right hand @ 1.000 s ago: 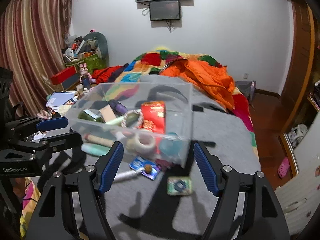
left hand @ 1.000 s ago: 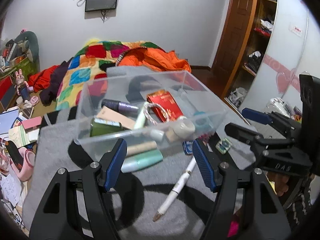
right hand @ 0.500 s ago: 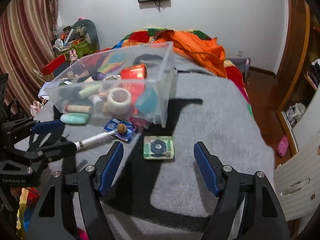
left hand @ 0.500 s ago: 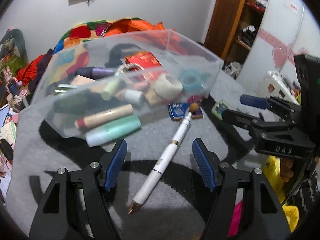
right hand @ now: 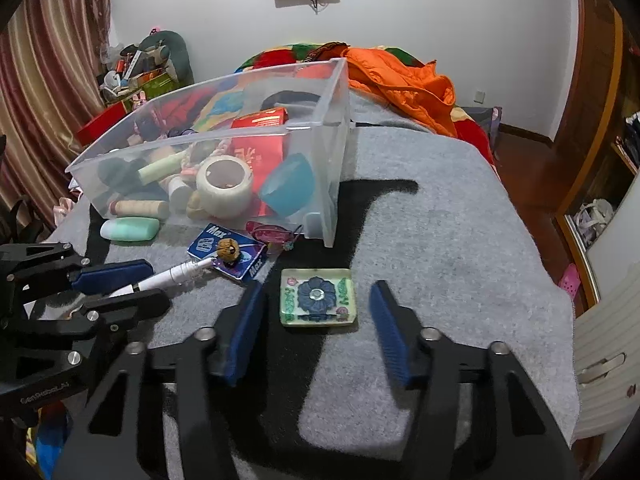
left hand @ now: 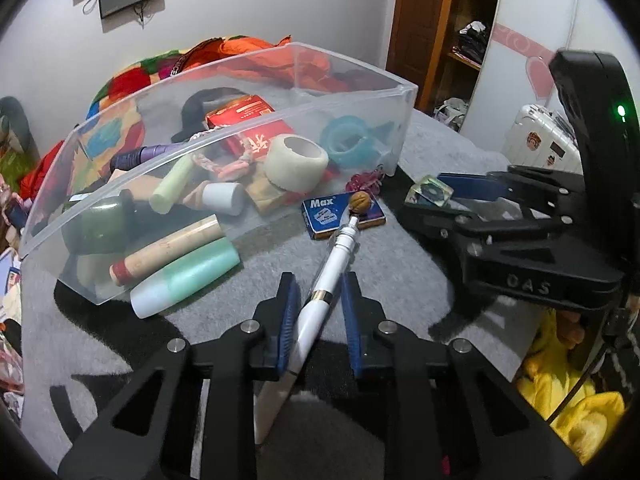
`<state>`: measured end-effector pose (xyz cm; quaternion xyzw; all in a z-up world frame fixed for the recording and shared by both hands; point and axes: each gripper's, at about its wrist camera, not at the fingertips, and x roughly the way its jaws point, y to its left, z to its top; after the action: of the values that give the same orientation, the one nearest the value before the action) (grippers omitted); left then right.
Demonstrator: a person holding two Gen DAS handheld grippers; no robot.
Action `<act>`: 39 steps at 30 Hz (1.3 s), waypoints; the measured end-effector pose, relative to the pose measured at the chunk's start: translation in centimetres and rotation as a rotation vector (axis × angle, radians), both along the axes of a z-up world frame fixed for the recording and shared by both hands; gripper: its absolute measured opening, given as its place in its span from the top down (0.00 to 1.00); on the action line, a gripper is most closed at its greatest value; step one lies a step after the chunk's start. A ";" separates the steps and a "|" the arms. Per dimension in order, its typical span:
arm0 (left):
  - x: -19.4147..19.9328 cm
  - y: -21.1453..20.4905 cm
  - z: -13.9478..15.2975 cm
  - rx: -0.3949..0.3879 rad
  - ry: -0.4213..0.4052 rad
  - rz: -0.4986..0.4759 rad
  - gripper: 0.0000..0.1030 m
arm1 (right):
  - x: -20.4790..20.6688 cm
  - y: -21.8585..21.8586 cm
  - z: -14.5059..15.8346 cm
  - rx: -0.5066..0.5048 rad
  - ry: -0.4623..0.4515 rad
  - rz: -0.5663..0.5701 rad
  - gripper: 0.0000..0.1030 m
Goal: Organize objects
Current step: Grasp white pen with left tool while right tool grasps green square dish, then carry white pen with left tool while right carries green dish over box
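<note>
A white pen (left hand: 332,272) lies on the grey mat (right hand: 440,240), its tip by a walnut (left hand: 361,202) that rests on a blue Max box (left hand: 324,212). My left gripper (left hand: 318,292) straddles the pen's middle; its jaws are closing, with a sliver of gap still showing on the right side. A square glassy tile with a blue flower (right hand: 318,298) lies flat between the fingers of my right gripper (right hand: 316,312), whose jaws are closing and stand clear of both tile edges. Behind them stands a clear plastic bin (right hand: 338,160) holding several items.
A mint-green tube (right hand: 130,229) lies outside the bin's front wall, and a pink hair tie (right hand: 272,236) sits by its near corner. The two grippers are side by side, the left gripper (right hand: 158,285) close to the right one. Bedding and clutter lie beyond the mat.
Both grippers have come down toward the mat and their jaws have narrowed, the left around the pen, the right around the tile. The bin looks closer.
</note>
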<state>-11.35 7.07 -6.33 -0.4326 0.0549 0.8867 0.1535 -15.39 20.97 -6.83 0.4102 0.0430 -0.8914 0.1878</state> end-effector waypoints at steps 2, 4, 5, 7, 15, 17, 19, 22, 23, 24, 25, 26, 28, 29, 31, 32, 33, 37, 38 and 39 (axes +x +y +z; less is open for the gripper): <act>0.4 0.0 0.1 -0.003 0.005 -0.001 0.82 | 0.2 -0.1 0.2 -0.008 -0.001 0.006 0.70; 0.7 -0.3 0.2 0.007 0.002 0.007 0.85 | 0.4 -0.1 0.3 -0.020 0.000 0.002 0.70; 0.8 -0.5 0.3 0.013 0.000 0.012 0.87 | 0.6 -0.1 0.3 -0.024 -0.001 0.002 0.70; 1.2 -1.0 0.5 0.033 -0.003 0.027 0.88 | 0.9 0.0 0.5 -0.036 -0.002 0.005 0.70; 2.6 -2.4 1.5 0.062 0.017 0.070 0.88 | 2.2 -0.1 2.0 -0.075 0.020 0.014 0.70; 2.9 -2.9 2.0 0.072 0.030 0.081 0.88 | 2.6 -0.3 2.6 -0.082 0.032 0.022 0.70; 3.1 -3.2 2.6 0.084 0.042 0.092 0.88 | 2.9 -0.5 3.1 -0.087 0.047 0.030 0.70; 3.4 -3.6 3.4 0.099 0.060 0.103 0.88 | 3.1 -0.9 3.9 -0.093 0.065 0.041 0.70; 3.5 -3.7 3.6 0.102 0.065 0.107 0.88 | 3.2 -1.1 4.1 -0.097 0.070 0.045 0.70; 3.6 -3.8 3.8 0.108 0.072 0.111 0.88 | 3.3 -1.2 4.4 -0.101 0.074 0.048 0.70; 3.7 -4.0 4.1 0.116 0.078 0.114 0.88 | 3.4 -1.4 4.6 -0.104 0.079 0.052 0.70; 3.8 -4.1 4.4 0.122 0.086 0.118 0.88 | 3.4 -1.5 4.9 -0.108 0.083 0.055 0.70; 3.9 -4.4 4.9 0.132 0.099 0.125 0.88 | 3.6 -1.7 5.3 -0.113 0.095 0.061 0.70; 3.9 -4.5 5.2 0.136 0.105 0.127 0.88 | 3.6 -1.8 5.5 -0.114 0.099 0.063 0.70; 4.0 -4.7 5.9 0.142 0.123 0.134 0.88 | 3.6 -2.1 5.9 -0.117 0.108 0.068 0.70; 4.0 -4.8 6.1 0.144 0.131 0.138 0.88 | 3.7 -2.2 6.1 -0.120 0.112 0.071 0.70; 4.0 -4.9 6.5 0.147 0.142 0.140 0.88 | 3.7 -2.3 6.3 -0.121 0.117 0.073 0.70; 3.9 -5.4 7.6 0.162 0.171 0.153 0.89 | 3.6 -2.8 7.0 -0.130 0.132 0.082 0.70; 4.0 -5.6 7.8 0.167 0.177 0.154 0.89 | 3.5 -2.9 7.2 -0.133 0.136 0.084 0.70; 3.9 -5.6 8.0 0.171 0.183 0.152 0.89 | 3.5 -3.0 7.4 -0.136 0.140 0.086 0.70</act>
<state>-7.43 1.44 1.66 -0.3385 -0.0400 0.9329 0.1164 -11.90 18.01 0.56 0.3310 0.0128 -0.9099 0.2497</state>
